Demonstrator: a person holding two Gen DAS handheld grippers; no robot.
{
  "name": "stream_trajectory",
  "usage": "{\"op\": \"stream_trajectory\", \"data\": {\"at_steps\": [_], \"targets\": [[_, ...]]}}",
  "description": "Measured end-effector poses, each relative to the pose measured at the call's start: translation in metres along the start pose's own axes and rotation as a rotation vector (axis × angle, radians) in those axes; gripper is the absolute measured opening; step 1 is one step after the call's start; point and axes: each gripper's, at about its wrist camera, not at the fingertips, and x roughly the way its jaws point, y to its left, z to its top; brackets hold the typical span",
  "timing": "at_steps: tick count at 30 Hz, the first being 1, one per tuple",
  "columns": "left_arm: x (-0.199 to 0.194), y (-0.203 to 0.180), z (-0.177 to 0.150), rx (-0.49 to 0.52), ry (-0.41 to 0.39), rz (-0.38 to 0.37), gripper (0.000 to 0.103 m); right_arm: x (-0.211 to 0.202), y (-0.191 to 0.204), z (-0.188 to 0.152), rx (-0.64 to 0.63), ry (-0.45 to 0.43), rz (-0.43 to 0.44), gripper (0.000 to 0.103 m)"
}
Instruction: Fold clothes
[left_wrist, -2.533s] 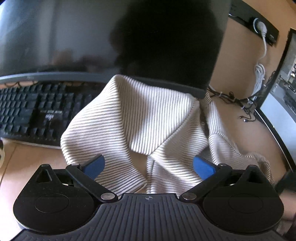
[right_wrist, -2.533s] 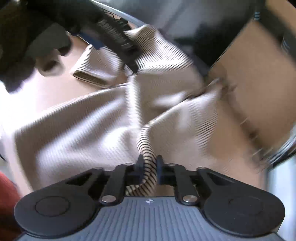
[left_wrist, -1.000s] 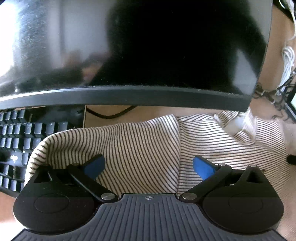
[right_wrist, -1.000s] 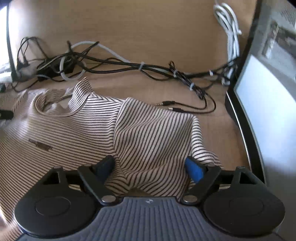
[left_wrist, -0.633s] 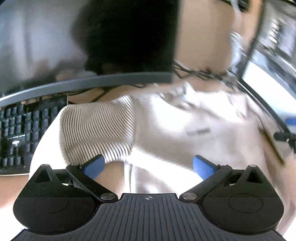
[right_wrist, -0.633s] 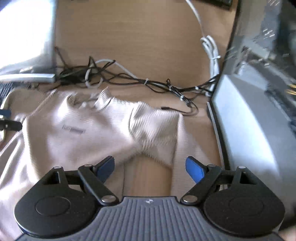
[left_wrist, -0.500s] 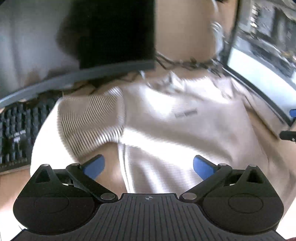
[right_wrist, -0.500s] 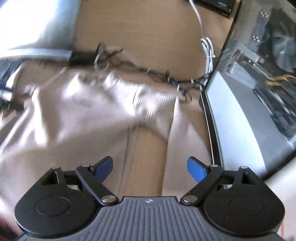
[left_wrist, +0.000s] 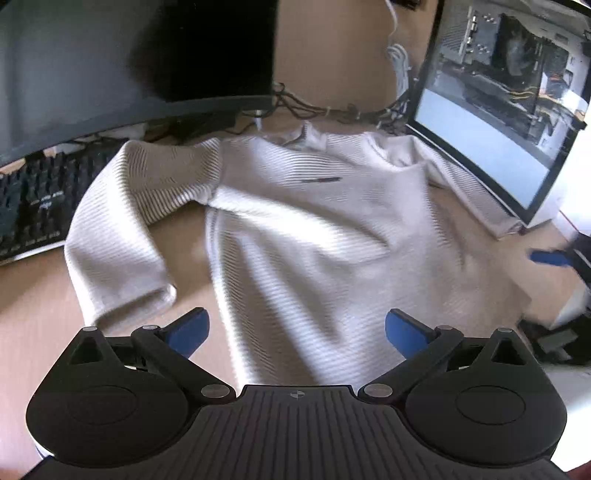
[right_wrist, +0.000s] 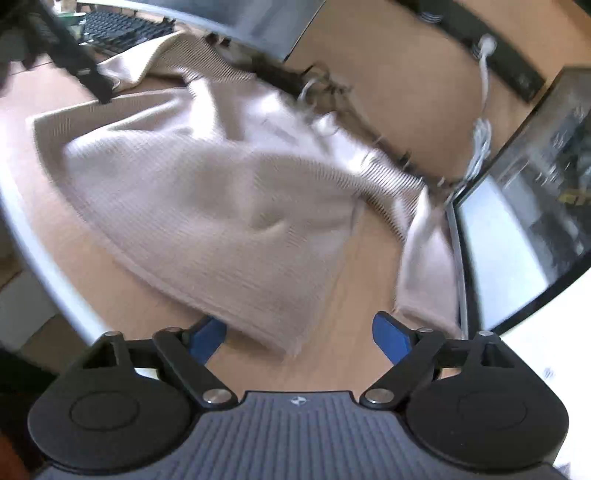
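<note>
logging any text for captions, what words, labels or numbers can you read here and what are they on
No text can be read in either view.
Dark label strip on the chest of the striped sweater: blurred, unreadable.
Key legends on the keyboard: faint light marks, too small and blurred to read.
Round mark on the body of the left hand-held gripper: a symbol, not letters.
Similar mark on the right hand-held gripper: a symbol, not letters.

Striped sweater (left_wrist: 314, 236) smeared by motion blur, its small chest label unreadable, keyboard (left_wrist: 26, 206) left of the sweater cut by the edge, cables behind its collar indistinct.
</note>
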Motion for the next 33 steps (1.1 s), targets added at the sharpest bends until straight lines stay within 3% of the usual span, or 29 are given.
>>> {"op": "stream_trajectory", "data": {"at_steps": [1,4,7,9,12,14,15,19,20,22,25,30,33], "targets": [[-0.002,-0.01,-0.004,0.02,0.002,-0.004,0.103,0.0,-0.003,0.004,0.022,-0.032,-0.017,0.034],[-0.01,-0.039,-0.015,0.08,0.006,-0.014,0.103,0.002,-0.011,0.017,0.089,-0.129,-0.069,0.032],[0.0,-0.049,-0.026,0.117,0.014,0.125,0.103,-0.008,-0.027,0.018,0.143,-0.149,-0.028,0.031],[0.009,-0.038,-0.028,0.045,0.023,0.238,0.103,-0.008,-0.029,0.009,0.124,-0.131,-0.012,0.031],[0.003,-0.007,-0.024,-0.132,-0.003,0.327,0.103,-0.003,-0.027,-0.008,0.133,-0.074,0.024,0.032],[-0.004,0.011,-0.023,-0.207,-0.032,0.372,0.103,-0.006,-0.021,-0.015,0.161,-0.065,0.061,0.036],[-0.006,0.017,-0.023,-0.219,-0.036,0.395,0.103,-0.008,-0.017,-0.017,0.164,-0.067,0.073,0.045],[-0.007,0.024,-0.024,-0.23,-0.033,0.407,0.103,-0.012,0.0,-0.015,0.134,-0.093,0.126,0.075],[-0.007,0.023,-0.024,-0.227,-0.035,0.407,0.103,-0.012,0.007,-0.014,0.109,-0.094,0.141,0.077],[-0.006,0.023,-0.022,-0.224,-0.037,0.407,0.103,-0.01,0.023,-0.014,0.041,-0.098,0.146,0.078],[-0.008,0.027,-0.016,-0.227,-0.044,0.411,0.103,-0.004,0.031,-0.009,0.019,-0.116,0.08,0.076],[-0.02,0.044,-0.01,-0.253,-0.067,0.44,0.103,0.012,-0.01,-0.002,0.15,-0.078,-0.126,0.073],[-0.014,0.05,-0.013,-0.256,-0.043,0.414,0.103,0.02,-0.018,-0.01,0.16,-0.032,-0.119,0.073]]}}
